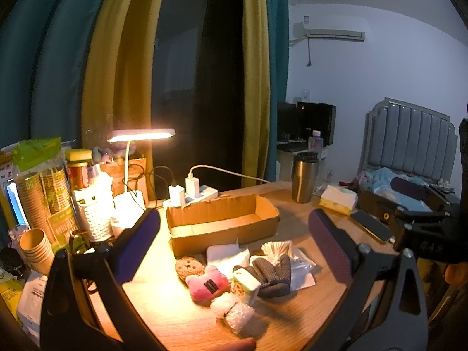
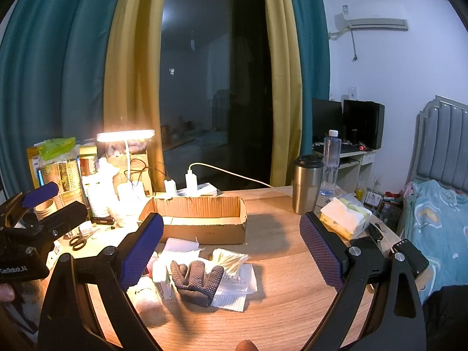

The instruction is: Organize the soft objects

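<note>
A pile of small things lies on the wooden table in front of an empty cardboard box (image 1: 222, 222) (image 2: 201, 219). In it are a pink plush toy (image 1: 207, 285), a brown bear-shaped plush (image 1: 189, 267), a dark dotted glove (image 1: 273, 275) (image 2: 197, 279), bubble-wrap rolls (image 1: 234, 311), a small carton (image 1: 245, 282) and a pack of cotton swabs (image 1: 276, 250) (image 2: 229, 259). My left gripper (image 1: 234, 234) hovers open above the pile, holding nothing. My right gripper (image 2: 231, 239) is open too, over the glove and swabs. The left gripper also shows at the far left of the right wrist view, fingers (image 2: 41, 194) apart.
A lit desk lamp (image 1: 142, 134), paper cups (image 1: 36, 251), jars and a woven basket (image 1: 95, 219) crowd the table's left. A power strip with chargers (image 1: 190, 193) sits behind the box. A steel tumbler (image 1: 304, 177), tissue pack (image 1: 337, 199) and phone (image 1: 371, 225) stand right; scissors (image 2: 79, 239).
</note>
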A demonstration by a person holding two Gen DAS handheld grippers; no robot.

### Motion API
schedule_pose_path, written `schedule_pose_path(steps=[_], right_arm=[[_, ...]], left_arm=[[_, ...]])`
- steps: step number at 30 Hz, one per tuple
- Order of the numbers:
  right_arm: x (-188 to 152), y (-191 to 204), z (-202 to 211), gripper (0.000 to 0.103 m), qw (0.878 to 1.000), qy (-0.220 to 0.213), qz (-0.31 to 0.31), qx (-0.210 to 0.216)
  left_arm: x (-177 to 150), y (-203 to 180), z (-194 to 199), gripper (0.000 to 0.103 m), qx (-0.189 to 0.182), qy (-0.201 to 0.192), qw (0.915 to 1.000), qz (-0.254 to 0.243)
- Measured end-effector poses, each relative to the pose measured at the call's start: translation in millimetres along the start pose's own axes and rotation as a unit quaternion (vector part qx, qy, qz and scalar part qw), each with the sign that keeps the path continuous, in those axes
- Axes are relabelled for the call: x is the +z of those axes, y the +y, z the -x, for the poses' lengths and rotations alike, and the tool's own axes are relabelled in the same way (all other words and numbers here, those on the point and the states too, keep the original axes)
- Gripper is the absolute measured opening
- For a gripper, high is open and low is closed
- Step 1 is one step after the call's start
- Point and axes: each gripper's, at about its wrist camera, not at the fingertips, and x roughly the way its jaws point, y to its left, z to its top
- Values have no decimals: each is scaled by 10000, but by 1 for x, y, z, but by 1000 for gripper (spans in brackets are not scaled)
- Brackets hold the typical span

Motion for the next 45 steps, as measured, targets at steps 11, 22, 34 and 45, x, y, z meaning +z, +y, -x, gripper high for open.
schedule_pose_path(steps=[11, 22, 34, 45], right_arm=[[0, -1, -1, 96, 10000, 28, 13, 13], [-2, 0, -3, 96, 10000, 43, 27, 13], [-1, 1, -3, 96, 10000, 54, 29, 9], [-2, 1, -3, 96, 10000, 62, 32, 11]], left_arm=[[-1, 2, -1, 102, 11, 35, 10000, 50], [-2, 0, -1, 102, 29, 40, 10000, 64], [-2, 0, -1, 102, 32, 50, 10000, 79], [-1, 1, -1, 102, 32, 53, 9999, 87]])
